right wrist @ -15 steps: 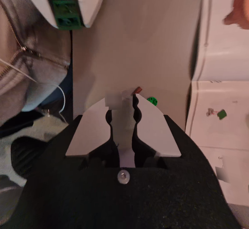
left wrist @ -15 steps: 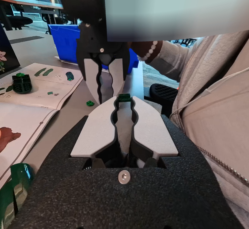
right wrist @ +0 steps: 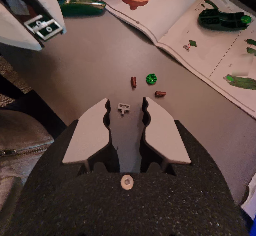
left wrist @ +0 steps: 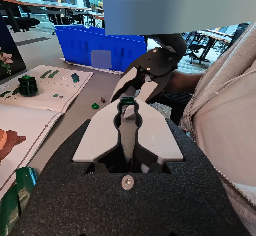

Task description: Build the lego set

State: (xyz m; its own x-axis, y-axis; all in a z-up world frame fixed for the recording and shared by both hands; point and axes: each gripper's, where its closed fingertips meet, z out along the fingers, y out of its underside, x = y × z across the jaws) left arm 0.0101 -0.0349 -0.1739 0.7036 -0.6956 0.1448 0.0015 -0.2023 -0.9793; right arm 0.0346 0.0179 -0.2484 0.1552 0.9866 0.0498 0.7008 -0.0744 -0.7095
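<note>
My left gripper is shut on a small dark green brick, held above the table; it also shows at the top left of the right wrist view. My right gripper is open and empty, just above the grey table. A small grey clip piece lies on the table between its fingertips. Two brown pins and a bright green round plate lie just beyond. In the left wrist view the right gripper hangs right behind the held brick.
An open instruction booklet lies on the table with a dark green assembly on it. A long dark green leaf piece lies by the booklet. A blue bin stands at the back. A person's grey zipped jacket is close on the right. My hands' fingertips stand some 9 cm from each other. The bright green round plate lies around 4 cm away from my right fingertips.
My right gripper has opened wider and swung to the right in the left wrist view, tilted down at the table. The grey piece now lies between its fingertips. The left gripper still holds the green brick.
</note>
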